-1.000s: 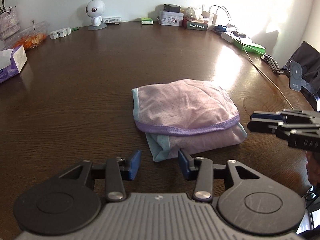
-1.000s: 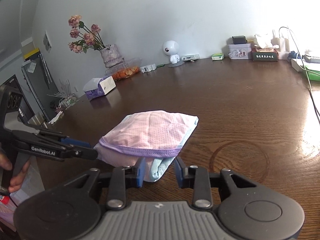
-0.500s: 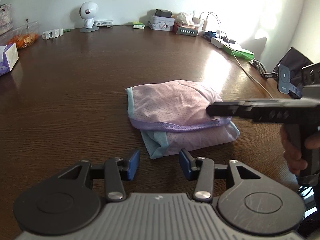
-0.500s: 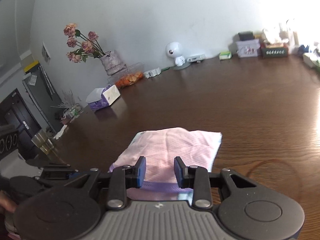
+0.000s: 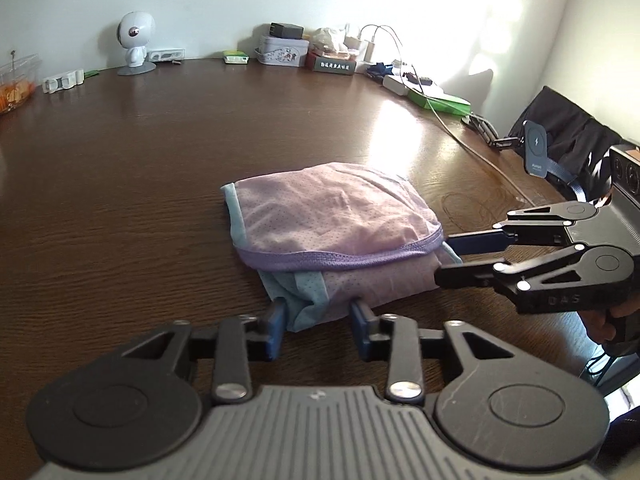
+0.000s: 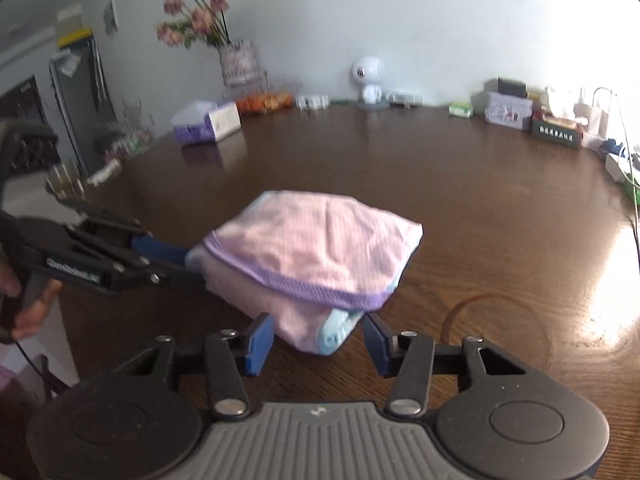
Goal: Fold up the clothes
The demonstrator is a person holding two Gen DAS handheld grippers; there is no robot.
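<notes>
Garment (image 5: pixel 336 224), pink with purple hem and pale blue trim, lies folded into a compact bundle at the centre of the table (image 5: pixel 120 184) in the left wrist view; in the right wrist view it sits at frame centre (image 6: pixel 316 248). Left gripper (image 5: pixel 318 322), lower centre of its own frame, has its jaws spread either side of the bundle's near blue corner; contact cannot be confirmed. Right gripper (image 6: pixel 318 338), lower centre of its own frame, likewise stands spread about a blue corner. From the left wrist view the right gripper (image 5: pixel 450 258) reaches in from the right edge, its fingers apart at the bundle's side. Toy robot (image 5: pixel 136 46) stands at upper left. Flowers (image 6: pixel 196 20) appear upper left in the right wrist view.
</notes>
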